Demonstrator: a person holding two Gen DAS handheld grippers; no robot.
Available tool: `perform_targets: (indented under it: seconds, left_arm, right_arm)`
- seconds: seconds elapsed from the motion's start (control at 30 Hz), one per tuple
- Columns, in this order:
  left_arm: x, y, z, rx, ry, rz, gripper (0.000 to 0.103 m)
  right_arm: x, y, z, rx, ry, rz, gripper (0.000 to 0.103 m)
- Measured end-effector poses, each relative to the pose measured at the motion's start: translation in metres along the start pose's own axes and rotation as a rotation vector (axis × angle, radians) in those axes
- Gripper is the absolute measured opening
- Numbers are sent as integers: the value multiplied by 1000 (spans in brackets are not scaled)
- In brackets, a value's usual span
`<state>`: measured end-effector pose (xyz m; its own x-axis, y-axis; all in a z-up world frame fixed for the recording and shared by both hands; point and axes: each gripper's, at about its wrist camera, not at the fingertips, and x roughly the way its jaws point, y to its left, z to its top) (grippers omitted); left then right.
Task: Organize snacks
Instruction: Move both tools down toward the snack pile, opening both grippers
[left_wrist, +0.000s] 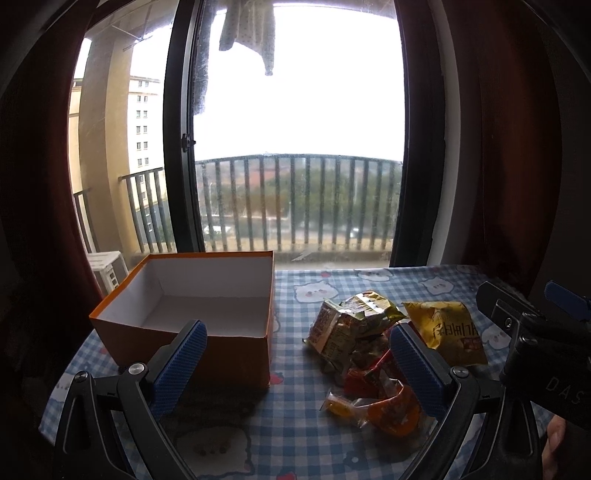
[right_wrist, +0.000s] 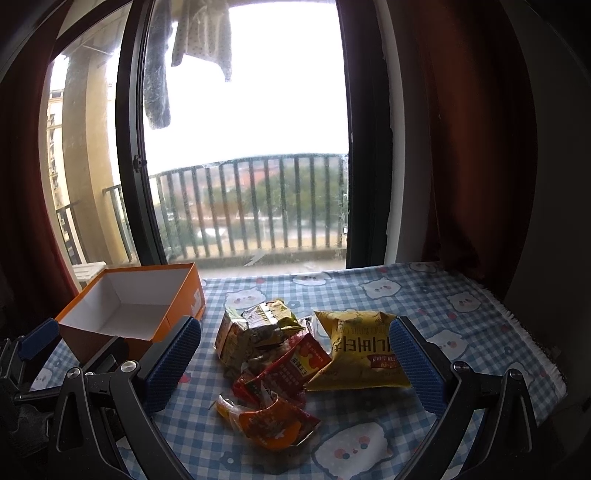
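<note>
An empty orange box (right_wrist: 129, 299) sits at the surface's (right_wrist: 461, 325) far left corner. Mid-surface lies a snack pile (right_wrist: 266, 354); the yellow bag (right_wrist: 364, 350) lies flat, long axis across, print upside down. Both the left tool (left_wrist: 295, 363) and right tool (right_wrist: 295, 360) gape wide, empty (crinkly wrappers could slip or drag neighbours).

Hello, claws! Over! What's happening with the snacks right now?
Left claw open, right claw open, both empty. Snacks piled on the cloth; box beside them, empty. Nothing in the way.
</note>
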<state>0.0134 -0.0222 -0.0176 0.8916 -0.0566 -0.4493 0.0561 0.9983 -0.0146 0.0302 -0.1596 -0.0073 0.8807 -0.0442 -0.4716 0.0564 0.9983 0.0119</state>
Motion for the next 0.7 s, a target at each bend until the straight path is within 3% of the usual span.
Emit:
perform_targets:
  seconds: [0.37,0.7]
  left_arm:
    - [41,-18,-25,-10,81,-19,95]
    - [84,-41,-64,11,190,-95,95]
  right_arm:
    - [42,-15,-25,22,72,34,103]
    - [81,-31,-66,42,165,31,103]
